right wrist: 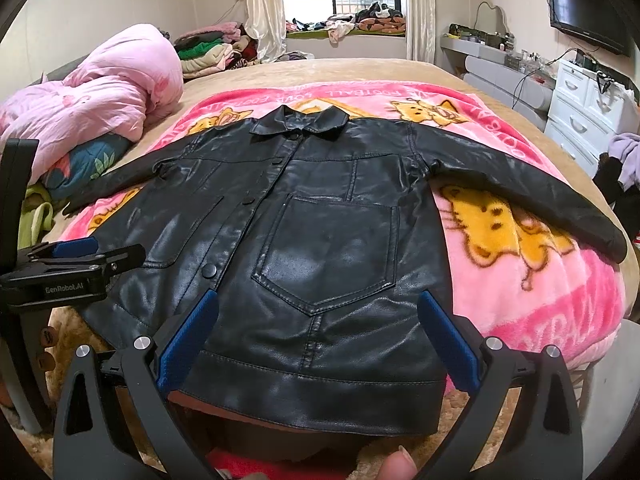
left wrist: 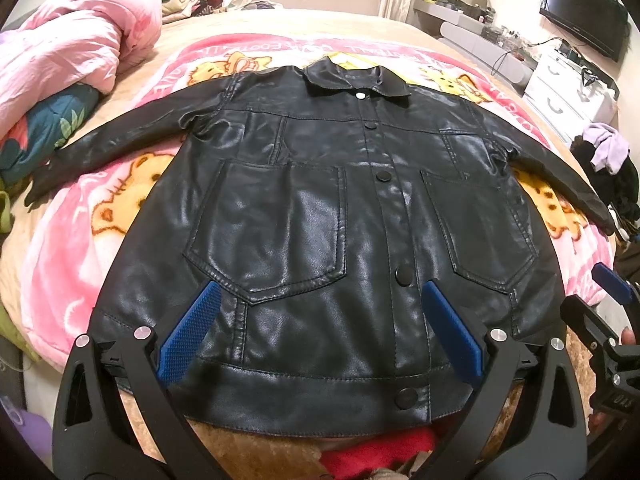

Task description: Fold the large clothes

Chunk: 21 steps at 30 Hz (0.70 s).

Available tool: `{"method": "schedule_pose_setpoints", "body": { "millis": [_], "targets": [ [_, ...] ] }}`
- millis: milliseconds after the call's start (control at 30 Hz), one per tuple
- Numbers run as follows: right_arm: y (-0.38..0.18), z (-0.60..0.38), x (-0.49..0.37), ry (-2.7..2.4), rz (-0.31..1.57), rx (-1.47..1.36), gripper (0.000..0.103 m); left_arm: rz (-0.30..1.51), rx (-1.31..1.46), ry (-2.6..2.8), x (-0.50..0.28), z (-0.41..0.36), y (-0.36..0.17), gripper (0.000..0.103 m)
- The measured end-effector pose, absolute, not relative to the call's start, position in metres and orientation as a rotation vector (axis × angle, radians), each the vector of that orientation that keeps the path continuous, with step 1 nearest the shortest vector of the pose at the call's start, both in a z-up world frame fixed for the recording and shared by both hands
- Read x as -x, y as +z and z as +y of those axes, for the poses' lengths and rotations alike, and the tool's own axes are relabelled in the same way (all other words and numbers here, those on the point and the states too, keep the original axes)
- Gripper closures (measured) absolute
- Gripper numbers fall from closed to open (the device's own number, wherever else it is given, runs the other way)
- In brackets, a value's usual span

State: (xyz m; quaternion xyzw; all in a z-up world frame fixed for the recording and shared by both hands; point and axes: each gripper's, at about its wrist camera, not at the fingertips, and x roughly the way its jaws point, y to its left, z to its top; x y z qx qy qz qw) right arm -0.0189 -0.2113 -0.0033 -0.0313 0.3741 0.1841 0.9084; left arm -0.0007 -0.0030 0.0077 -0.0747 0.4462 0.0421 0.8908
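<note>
Left wrist view looked straight up the jacket (left wrist: 320,220) from its hem: the black, shiny garment lay front up and buttoned on the pink blanket (left wrist: 120,216) that covered the bed (left wrist: 280,24), collar at the far end, hem nearest the camera and hanging a little over the bed's near edge, so its long axis ran directly away from the left gripper (left wrist: 320,328). That gripper's blue-padded fingers stood wide apart, above the lower front of the jacket and either side of the button line, holding nothing. One sleeve ran out to the left toward the pink quilt (left wrist: 76,36), the other to the right — both well apart from the fingers. At the right edge a part of the right gripper (left wrist: 612,280) showed, too little to read there. Right wrist view sat further to the right of the same hem, looking over the chest pocket (right wrist: 328,248); the right gripper (right wrist: 320,336) was likewise spread and empty over the jacket's lower right side, with the left gripper (right wrist: 76,256) seen side-on at the left, just beside the hem. The long right-hand sleeve (right wrist: 540,200) stretched out across the blanket on this side, nearer the right gripper than the left. By my reading, a first fold would bring a sleeve in across the body, each gripper taking the sleeve on its own side.
</note>
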Motion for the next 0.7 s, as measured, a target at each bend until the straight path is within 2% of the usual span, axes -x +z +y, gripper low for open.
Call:
{"method": "schedule_pose_setpoints", "body": {
  "millis": [700],
  "targets": [
    [-0.0061,-0.212,0.0145,0.382,0.774,0.054,0.004,0.926,0.149,0.089,-0.0006,-0.0022,0.012,0.009]
  ]
}}
